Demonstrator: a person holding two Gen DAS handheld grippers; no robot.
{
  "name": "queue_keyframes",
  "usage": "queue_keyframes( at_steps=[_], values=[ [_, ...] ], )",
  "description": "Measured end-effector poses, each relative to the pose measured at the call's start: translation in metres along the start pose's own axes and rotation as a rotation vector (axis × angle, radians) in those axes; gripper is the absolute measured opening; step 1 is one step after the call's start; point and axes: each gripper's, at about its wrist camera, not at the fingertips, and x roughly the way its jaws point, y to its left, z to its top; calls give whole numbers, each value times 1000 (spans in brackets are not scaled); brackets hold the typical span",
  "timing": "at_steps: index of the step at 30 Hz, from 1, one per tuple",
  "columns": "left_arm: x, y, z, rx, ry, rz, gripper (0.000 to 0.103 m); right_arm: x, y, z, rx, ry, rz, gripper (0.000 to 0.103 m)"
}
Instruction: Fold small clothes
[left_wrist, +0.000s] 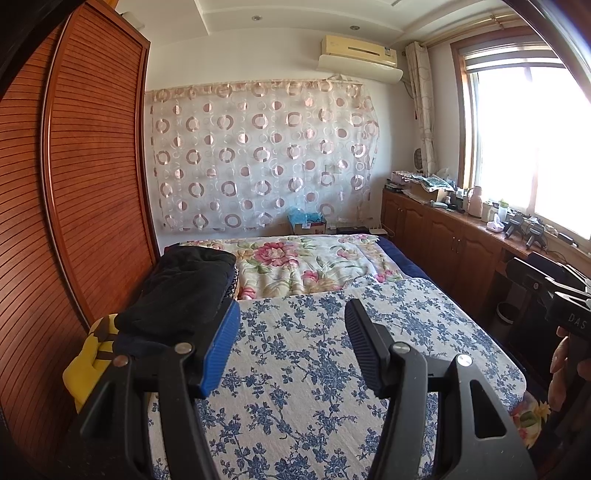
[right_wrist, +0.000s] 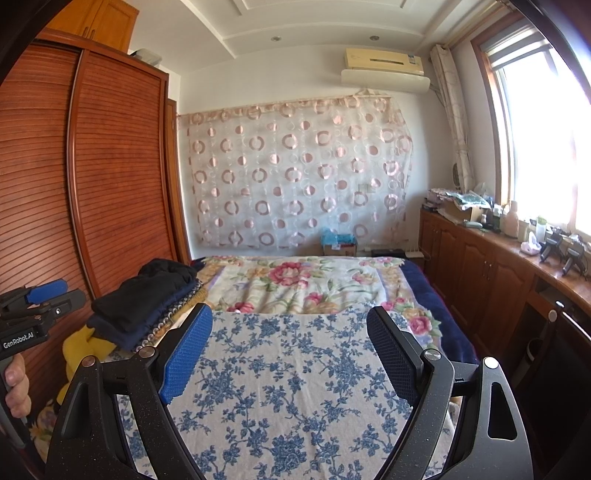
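clothes stack (left_wrist: 184, 291): folded dark stuff piled up just left of the blue-flower cloth (left_wrist: 332, 369), tight against the wardrobe; black piece on top, navy layers showing at the edges underneath

stack direction: long axis runs from the near-left corner of the blue-flower cloth back toward the curtained wall, near end sitting lower in both views, far end looks puffier

yellow garment (left_wrist: 92, 354): poking out under the near end of the stack, left of the blue-flower cloth, half hanging off the bed edge; can't tell what kind of item it is

blue-flower cloth: spread flat, nothing lying on it, its far edge overlaps the pink-rose blanket (left_wrist: 303, 266)

left gripper (left_wrist: 291, 325): jaws partly apart, roughly mid-width, nothing between them; hovering over the near part of the blue-flower cloth, not touching it as far as I can see. Its blue pad lines up with the edge of the stack in the picture but I can't say it touches

right gripper (right_wrist: 290, 328): jaws spread noticeably wider, empty too, above the same cloth

hands: the right hand (left_wrist: 565, 369) shows at the right of the blue-flower cloth in the left view, the left hand (right_wrist: 16, 384) at its left in the right view

wardrobe (left_wrist: 74, 184): slatted wood doors, left of the blue-flower cloth
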Motion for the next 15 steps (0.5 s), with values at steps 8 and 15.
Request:
queue_keyframes(
  at_steps=[8, 15],
  values=[
    [0, 0, 0, -1, 0, 0, 58, 1, 0, 0, 0, -1, 1, 87],
    [0, 0, 0, -2, 0, -1, 58, -3, -1, 2, 0, -4, 4, 87]
  ],
)
